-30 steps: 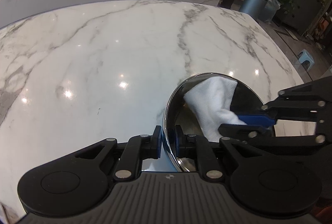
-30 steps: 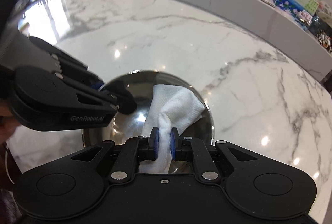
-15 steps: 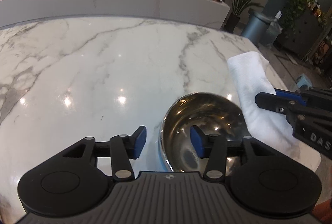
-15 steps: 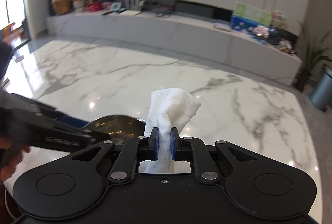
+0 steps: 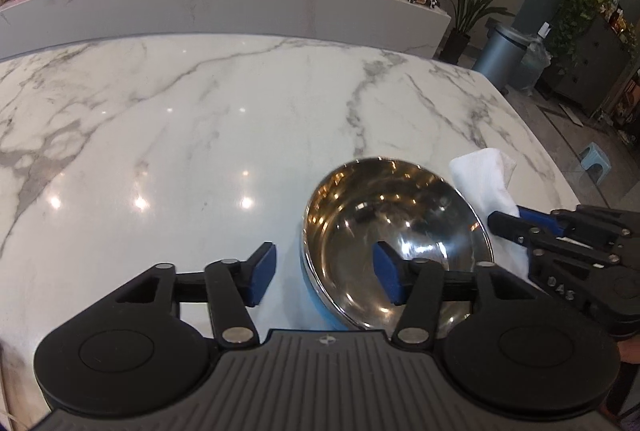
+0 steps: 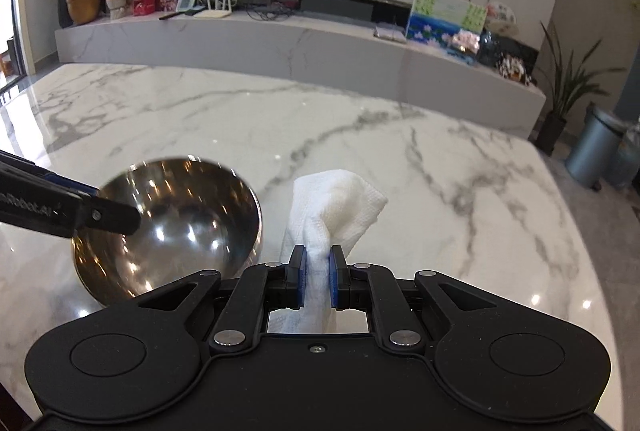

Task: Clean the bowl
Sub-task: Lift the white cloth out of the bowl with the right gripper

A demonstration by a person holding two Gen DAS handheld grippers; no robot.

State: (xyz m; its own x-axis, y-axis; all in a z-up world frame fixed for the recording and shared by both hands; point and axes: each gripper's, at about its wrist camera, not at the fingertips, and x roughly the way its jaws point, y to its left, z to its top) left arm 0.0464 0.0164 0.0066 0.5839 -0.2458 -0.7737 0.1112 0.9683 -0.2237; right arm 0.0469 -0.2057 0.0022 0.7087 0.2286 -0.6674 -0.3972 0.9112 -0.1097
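While your left gripper [image 5: 324, 279] hangs over the marble table [image 5: 192, 135], its two blue-padded fingers are spread wide and grip nothing. The steel bowl [image 5: 384, 231] sits upright on the table, on the right side of the left wrist view. The bowl's near-left rim lies in the gap between those spread fingers; the right finger [image 5: 386, 279] reaches over the rim above the inside, the left finger [image 5: 262, 273] is outside over bare marble. Whether either pad touches the bowl is unclear.

Your right gripper [image 6: 317, 281] is clenched on a white cloth [image 6: 334, 209], which bunches up above the pads and hangs below them. In the right wrist view the bowl [image 6: 172, 227] is just left of the cloth, outside that gripper's fingers. The left gripper's tip [image 6: 116, 219] pokes in over the bowl's left rim.
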